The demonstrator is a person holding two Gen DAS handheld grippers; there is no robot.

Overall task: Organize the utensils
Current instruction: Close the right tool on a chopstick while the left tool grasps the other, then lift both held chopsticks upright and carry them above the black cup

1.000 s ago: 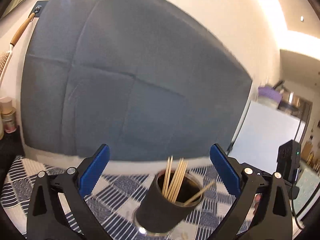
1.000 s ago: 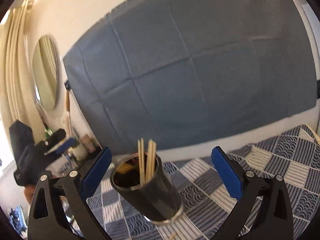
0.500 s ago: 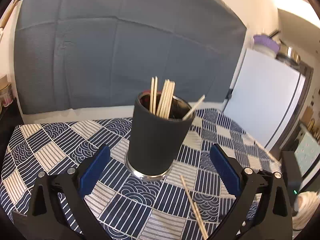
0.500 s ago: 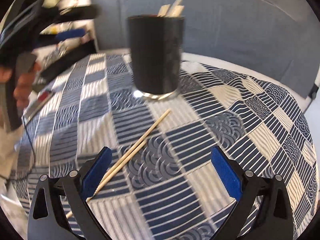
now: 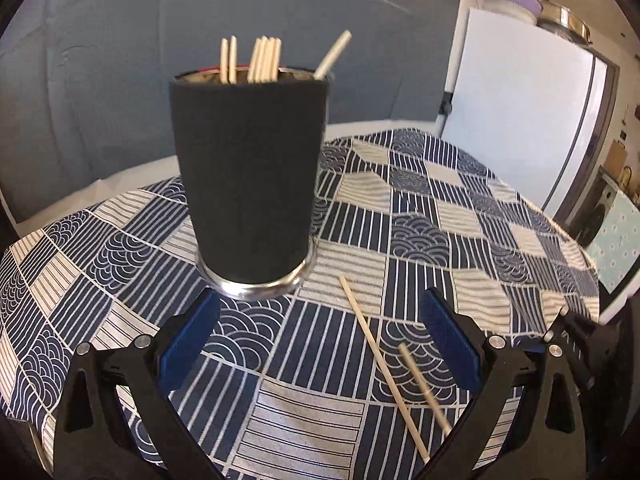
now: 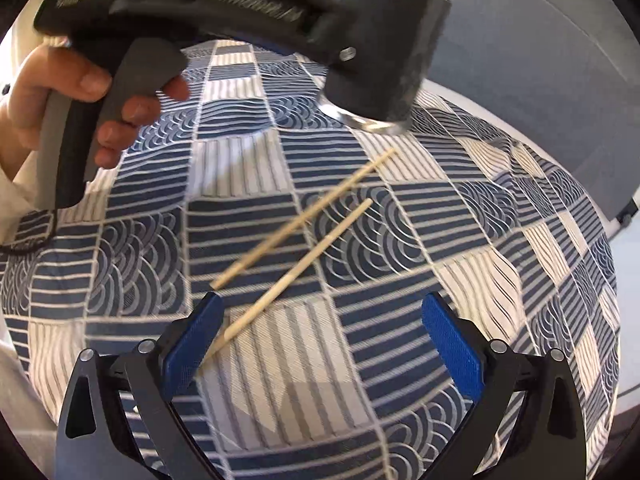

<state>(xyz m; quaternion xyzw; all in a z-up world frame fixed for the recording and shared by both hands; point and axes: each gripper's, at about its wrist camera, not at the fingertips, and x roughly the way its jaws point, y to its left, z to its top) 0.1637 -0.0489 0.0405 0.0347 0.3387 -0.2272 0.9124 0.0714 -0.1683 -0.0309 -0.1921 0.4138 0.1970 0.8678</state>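
Two loose chopsticks (image 6: 304, 216) lie side by side on the blue patterned tablecloth (image 6: 500, 248), just in front of the black cup (image 5: 248, 176), which stands upright with more chopsticks (image 5: 264, 60) inside. The right gripper (image 6: 320, 336) is spread wide and empty; half a second ago it was farther back, and now its left finger (image 6: 192, 344) is almost on the end of the nearer stick. The left gripper (image 5: 320, 340), also spread and empty, has come closer to the cup. A hand (image 6: 60, 96) holds its handle.
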